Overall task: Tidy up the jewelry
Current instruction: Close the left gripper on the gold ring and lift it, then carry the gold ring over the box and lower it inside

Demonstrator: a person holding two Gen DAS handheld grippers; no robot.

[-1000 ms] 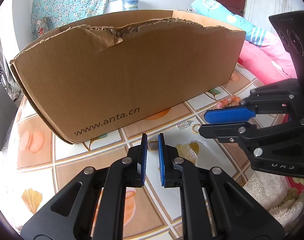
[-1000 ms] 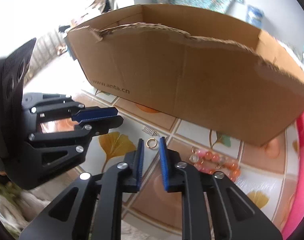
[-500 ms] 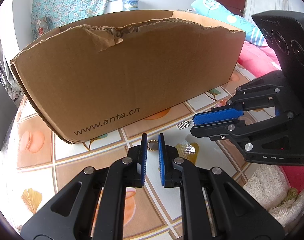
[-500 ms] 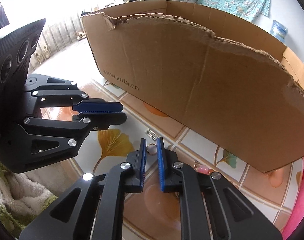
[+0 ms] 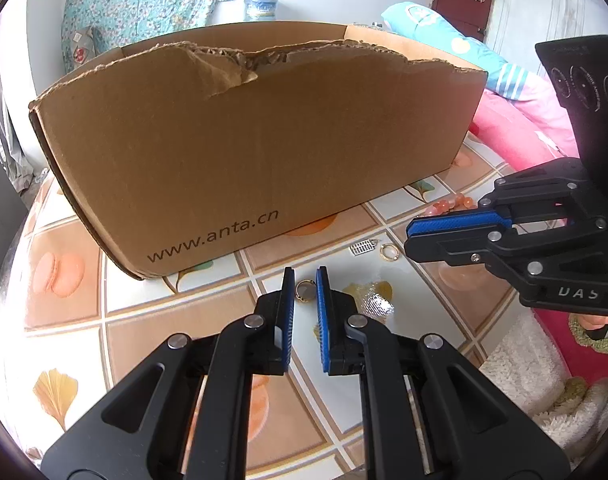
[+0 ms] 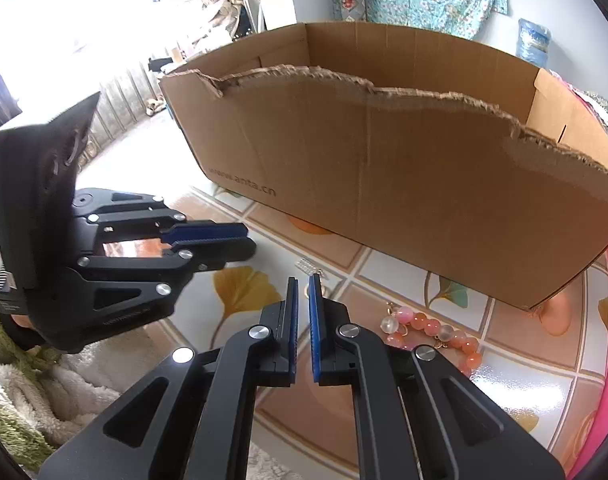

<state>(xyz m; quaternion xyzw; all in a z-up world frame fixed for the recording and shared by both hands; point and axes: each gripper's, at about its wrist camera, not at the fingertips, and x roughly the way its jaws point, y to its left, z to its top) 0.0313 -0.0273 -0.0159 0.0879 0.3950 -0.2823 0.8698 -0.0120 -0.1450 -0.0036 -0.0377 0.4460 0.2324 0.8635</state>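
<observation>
Tiled tabletop point(image 5: 175, 312) before cardboard box point(image 5: 263, 140): left gripper point(image 5: 306, 292) pinches a gold ring point(image 5: 305, 291); right gripper point(image 6: 302, 292) fully closed, holding nothing visible.

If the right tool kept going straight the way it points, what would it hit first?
The right tool would probably meet the small silver charm on the table just past its tips; depth is unclear. Its jaws have just been closing, nothing visibly between them.
</observation>
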